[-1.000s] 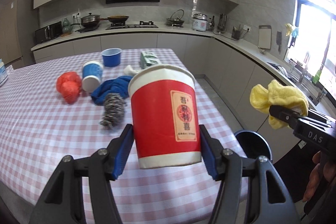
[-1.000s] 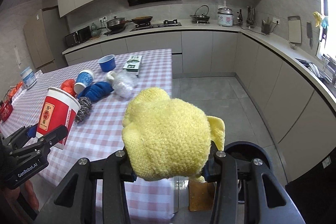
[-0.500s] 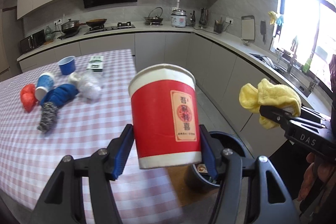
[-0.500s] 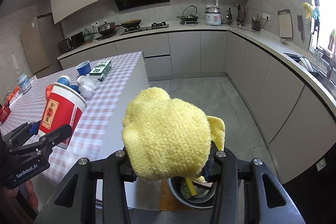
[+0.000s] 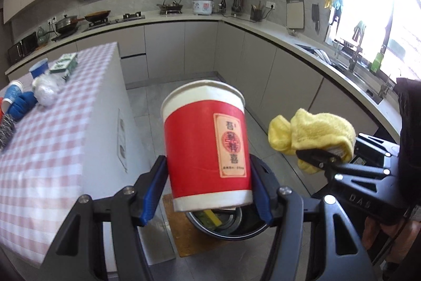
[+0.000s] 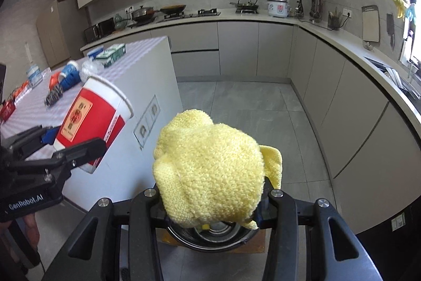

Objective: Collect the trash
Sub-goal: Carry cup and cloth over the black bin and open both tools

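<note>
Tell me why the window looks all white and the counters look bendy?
Left wrist view: sunlight overexposes the window, washing it white; the red cup stays sharp. Both views: the fisheye lens curves the counter, and the corners go dark.

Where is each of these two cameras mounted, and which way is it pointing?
Left wrist: on the left gripper, looking down past its red cup at the bin on the floor; a hand shows at lower right.
Right wrist: on the right gripper, looking over its yellow cloth into the same bin; fingers show at lower left.
Shared: cup, cloth, bin, checked table, and each other's gripper.
</note>
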`<state>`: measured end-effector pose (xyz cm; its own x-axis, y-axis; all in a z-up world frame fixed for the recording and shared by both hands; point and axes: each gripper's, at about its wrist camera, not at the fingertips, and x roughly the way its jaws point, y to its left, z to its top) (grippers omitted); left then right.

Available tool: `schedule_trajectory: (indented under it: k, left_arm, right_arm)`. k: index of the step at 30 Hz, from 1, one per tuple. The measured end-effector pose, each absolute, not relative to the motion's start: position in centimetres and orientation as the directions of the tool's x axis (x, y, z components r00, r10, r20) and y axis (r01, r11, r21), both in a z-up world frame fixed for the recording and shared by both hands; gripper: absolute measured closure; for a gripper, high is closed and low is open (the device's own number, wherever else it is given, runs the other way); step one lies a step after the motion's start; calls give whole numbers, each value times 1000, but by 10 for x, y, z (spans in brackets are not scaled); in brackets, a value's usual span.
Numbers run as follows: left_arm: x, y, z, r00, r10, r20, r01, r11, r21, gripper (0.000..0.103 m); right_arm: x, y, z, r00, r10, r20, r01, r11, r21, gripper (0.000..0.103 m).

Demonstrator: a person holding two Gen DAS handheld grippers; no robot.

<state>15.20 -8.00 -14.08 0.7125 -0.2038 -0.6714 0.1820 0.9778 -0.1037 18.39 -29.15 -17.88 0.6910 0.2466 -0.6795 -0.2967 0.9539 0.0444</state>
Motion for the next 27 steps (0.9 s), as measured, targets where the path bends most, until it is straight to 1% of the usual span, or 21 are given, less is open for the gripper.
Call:
schedule_trajectory:
  k: [7,13,15,16,17,18,19,20,21,22,27]
  left_arm:
    - [168,-110,-184,660,-197,-725,177,979,-105,41]
    - [179,-125,-210,613,-202,-764,182,977,-113,41]
    - [182,-128,-216,602,-214,-770,187,974,-124,39]
    - [185,-128,-219,601,-217,-770,177,975,-137,34]
    - [188,-126,-222,599,-210,-773,162,977,-139,28]
    - [191,-126,-224,604,-191,-774,148,981,-127,21]
    - [191,-122,-224,619,-173,-766,132,984,-115,17]
    - [192,-120,-223,628,-158,-762,118,987,-108,15]
    - [192,-115,-222,638,-139,-757,97,990,-99,9]
    - [191,-111,-220,645,-121,-754,79,993,-91,6]
    - [190,-110,-219,661,-61,-748,47,998,-40,5]
  right_arm:
    - [204,-313,-235,616,274,-739,-367,929,39,57]
    - [224,-310,-276,555,306,-773,-439,897,39,57]
    - [232,-307,-287,533,316,-785,-462,886,43,57]
    - [238,-307,-296,520,325,-789,-480,876,45,56]
    - [241,-307,-302,516,326,-792,-492,870,37,51]
    - [244,-307,-309,515,327,-792,-504,863,28,43]
    - [249,-307,-319,534,311,-786,-504,864,0,15]
    - [251,-309,-326,540,297,-787,-500,866,-17,0]
    - [257,-311,-336,524,285,-803,-500,866,-18,0]
    - [262,-314,-343,509,272,-816,-492,871,-17,0]
    - [275,-337,-347,538,247,-806,-397,918,16,0]
